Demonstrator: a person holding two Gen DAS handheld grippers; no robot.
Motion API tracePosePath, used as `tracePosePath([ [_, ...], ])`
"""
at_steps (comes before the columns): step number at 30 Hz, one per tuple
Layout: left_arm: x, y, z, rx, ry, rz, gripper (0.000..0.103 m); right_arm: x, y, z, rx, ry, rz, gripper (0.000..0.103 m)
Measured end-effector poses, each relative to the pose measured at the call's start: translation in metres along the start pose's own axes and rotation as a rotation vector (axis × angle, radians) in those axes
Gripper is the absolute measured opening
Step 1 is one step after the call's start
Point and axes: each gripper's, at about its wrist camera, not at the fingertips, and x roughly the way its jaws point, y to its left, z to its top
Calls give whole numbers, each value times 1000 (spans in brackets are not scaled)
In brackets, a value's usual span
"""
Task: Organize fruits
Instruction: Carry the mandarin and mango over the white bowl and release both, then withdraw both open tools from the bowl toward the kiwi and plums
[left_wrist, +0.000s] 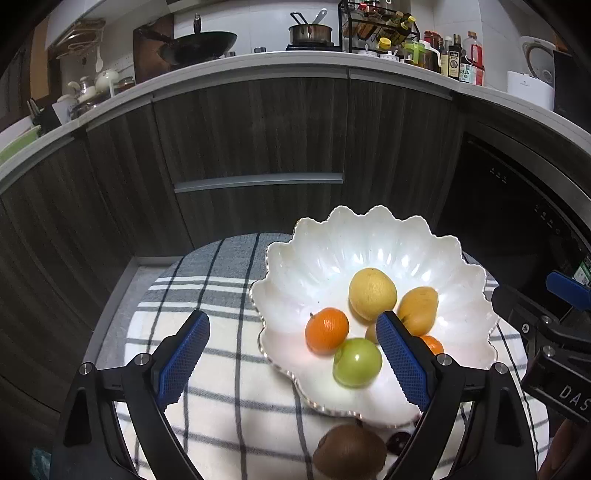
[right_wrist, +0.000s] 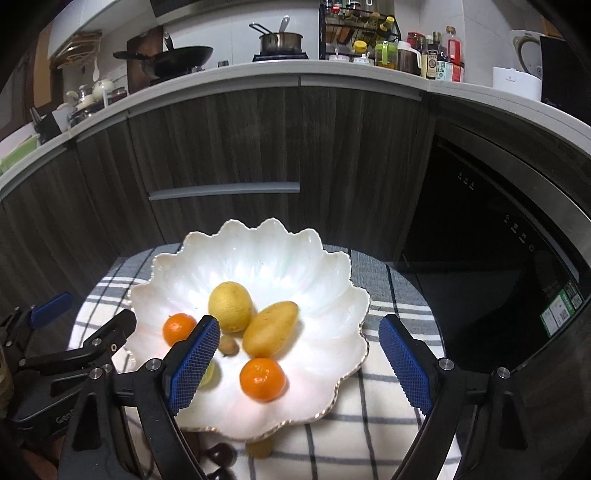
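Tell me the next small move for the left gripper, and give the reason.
Probably lower the left gripper, open and empty, toward the kiwi on the checked cloth and close on it. It seems the nearest fruit outside the white bowl, which already holds two oranges, a lemon, a mango and a green fruit.

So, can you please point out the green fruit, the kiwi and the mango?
green fruit (left_wrist: 357, 362): left wrist view, middle of its skin.
kiwi (left_wrist: 350, 454): left wrist view, its fuzzy top.
mango (right_wrist: 270, 329): right wrist view, middle of its body.
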Motion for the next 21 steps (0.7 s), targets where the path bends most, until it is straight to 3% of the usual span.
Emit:
tracePosePath([
  [21, -70, 7, -13, -15, -64, 10, 92, -62, 2, -17, 7, -42, 13, 89],
])
